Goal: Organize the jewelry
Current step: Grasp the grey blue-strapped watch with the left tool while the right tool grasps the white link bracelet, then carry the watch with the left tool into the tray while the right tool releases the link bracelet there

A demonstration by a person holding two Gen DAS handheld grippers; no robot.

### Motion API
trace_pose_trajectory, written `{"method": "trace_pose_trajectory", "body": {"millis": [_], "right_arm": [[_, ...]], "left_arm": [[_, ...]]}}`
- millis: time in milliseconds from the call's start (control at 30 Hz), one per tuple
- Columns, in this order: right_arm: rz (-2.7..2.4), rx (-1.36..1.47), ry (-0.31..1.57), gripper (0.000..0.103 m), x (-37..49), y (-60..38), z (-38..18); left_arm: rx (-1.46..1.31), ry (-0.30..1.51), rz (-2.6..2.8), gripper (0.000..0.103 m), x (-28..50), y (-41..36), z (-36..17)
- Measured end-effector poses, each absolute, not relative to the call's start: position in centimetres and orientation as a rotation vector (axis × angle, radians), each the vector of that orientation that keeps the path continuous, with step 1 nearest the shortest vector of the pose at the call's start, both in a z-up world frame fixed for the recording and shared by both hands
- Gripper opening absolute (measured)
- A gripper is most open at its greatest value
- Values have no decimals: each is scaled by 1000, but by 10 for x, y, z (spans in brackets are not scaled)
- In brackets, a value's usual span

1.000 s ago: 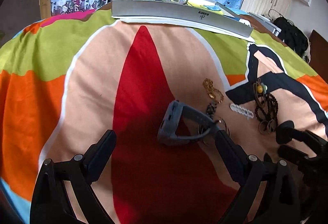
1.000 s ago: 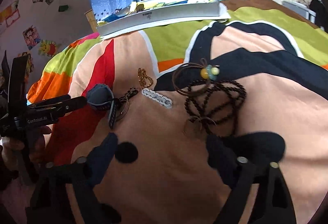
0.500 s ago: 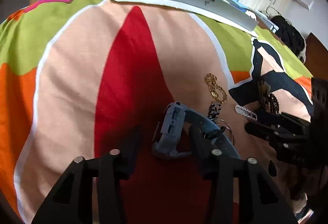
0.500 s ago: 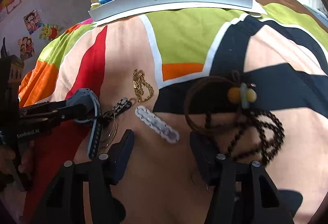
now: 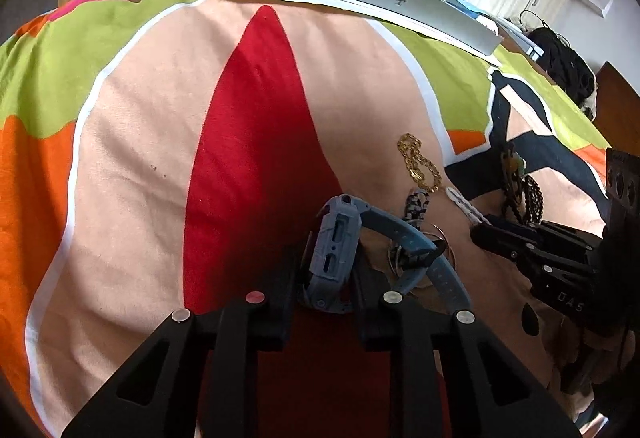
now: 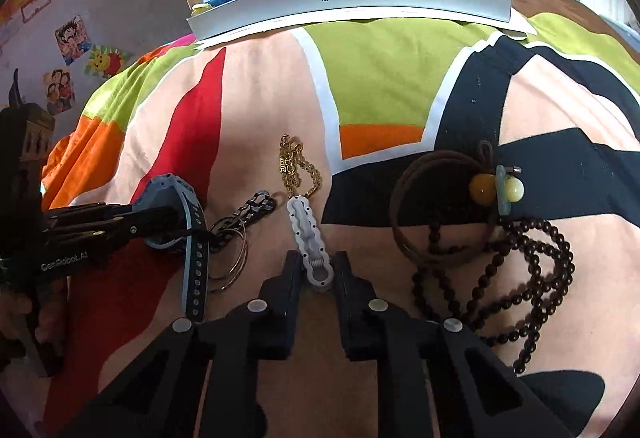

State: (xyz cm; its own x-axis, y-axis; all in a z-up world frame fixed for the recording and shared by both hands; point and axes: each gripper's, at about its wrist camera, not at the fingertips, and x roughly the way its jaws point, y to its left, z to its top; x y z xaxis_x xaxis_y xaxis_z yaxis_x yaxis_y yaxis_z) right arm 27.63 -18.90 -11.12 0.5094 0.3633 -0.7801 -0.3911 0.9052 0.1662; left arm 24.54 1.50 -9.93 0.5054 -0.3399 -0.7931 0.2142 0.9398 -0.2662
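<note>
Gripping the grey-blue rubber-strapped wristwatch (image 5: 334, 254) by its case on the multicoloured bedspread (image 5: 140, 141), the left gripper (image 5: 324, 290) is pinching it, apparently for lifting clear of neighbouring jewelry. The right gripper (image 6: 316, 278) is closing its jaws around the pale grey scalloped plastic hair clip's (image 6: 308, 234) near end, seemingly isolating it from the gold chain (image 6: 298, 169) just beyond.

Bed w/ multicolour cover (image 5: 132, 141). On it: grey box (image 6: 360, 1) at far edge; nearer, L to R: blue watch (image 5: 336, 254), wire rings (image 6: 232, 258), dark link chain (image 6: 256, 207), gold chain (image 6: 296, 169), white clip (image 6: 308, 234), brown cord loop (image 6: 436, 209) w/ yellow beads, dark bead string (image 6: 532, 270).
</note>
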Motion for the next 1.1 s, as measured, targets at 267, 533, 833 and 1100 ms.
{"method": "trace_pose_trajectory", "body": {"millis": [267,533,833,1100], "right_arm": [[427,-9,878,16,259,-191,-105],[424,52,821,16,248,-199,-87],[432,66,700,16,273,-216,-37],[400,61,587,16,353,-247,12]], "left_arm": [[-192,960,-296,15,233,14,-91],[-219,915,-281,15,225,14,-72],[-268,870,-307,15,283,-6,-22],[-268,757,-327,15,367,-40,30]]}}
